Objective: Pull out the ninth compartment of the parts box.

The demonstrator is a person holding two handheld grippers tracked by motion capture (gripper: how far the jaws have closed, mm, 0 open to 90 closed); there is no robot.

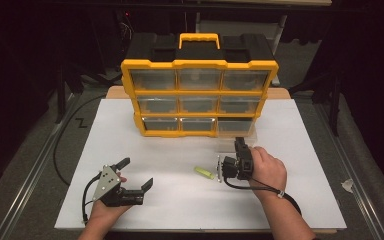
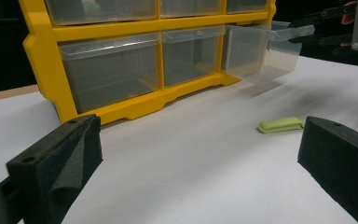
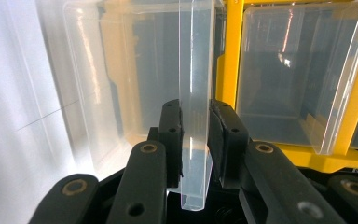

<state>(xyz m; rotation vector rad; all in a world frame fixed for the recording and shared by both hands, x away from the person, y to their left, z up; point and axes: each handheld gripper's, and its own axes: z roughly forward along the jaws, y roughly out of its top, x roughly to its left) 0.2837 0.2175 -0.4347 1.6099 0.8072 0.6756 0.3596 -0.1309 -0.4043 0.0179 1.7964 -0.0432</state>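
At the left of the high view, the left gripper [image 1: 136,173] rests low on the white table sheet [image 1: 180,200], its 2 jaws spread wide with nothing between them. Ahead of it lies a small yellow-green eraser-like block [image 1: 204,173], flat on the sheet between the 2 grippers. Behind stands the yellow organiser [image 1: 198,97] with 9 clear drawers. Its bottom-right clear drawer [image 1: 235,129] is pulled partly out. The right gripper [image 1: 239,145] has its jaws clamped on that drawer's front lip [image 3: 195,107], pads pressing both faces.
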